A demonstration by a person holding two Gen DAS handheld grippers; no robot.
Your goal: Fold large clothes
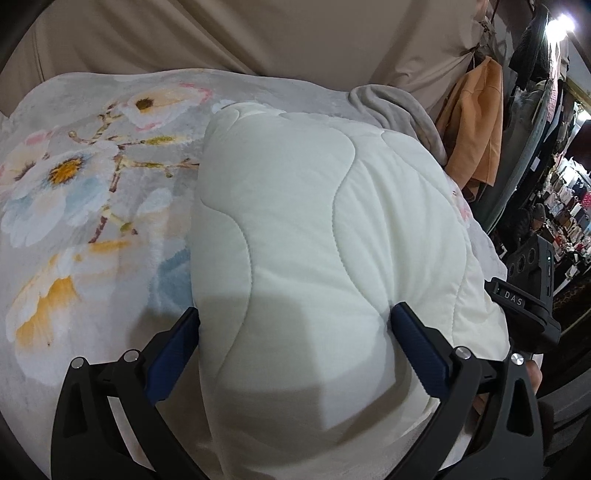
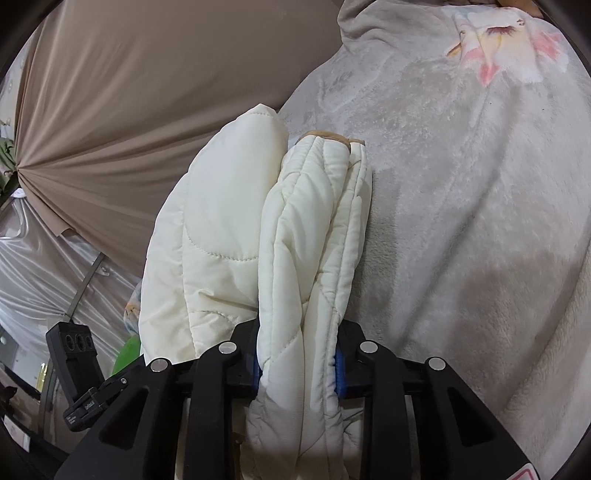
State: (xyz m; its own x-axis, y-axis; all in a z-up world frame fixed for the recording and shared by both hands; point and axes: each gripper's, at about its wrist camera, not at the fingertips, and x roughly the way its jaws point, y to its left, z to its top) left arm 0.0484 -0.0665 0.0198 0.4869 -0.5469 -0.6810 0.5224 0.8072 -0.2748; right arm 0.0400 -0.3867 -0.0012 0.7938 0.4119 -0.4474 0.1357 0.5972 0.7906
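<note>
A cream quilted padded garment lies folded in a thick bundle on a grey floral blanket. My left gripper is wide open, its blue-padded fingers straddling the near end of the bundle. In the right wrist view my right gripper is shut on the stacked edge layers of the same garment, with blue pads just showing at each side. A tan trim shows at the garment's far tip. The other gripper's body appears at lower left.
The blanket covers the whole work surface. A beige curtain hangs behind. An orange garment and dark clothes hang at right, with shop shelves beyond. A grey fleece fold lies at the blanket's far edge.
</note>
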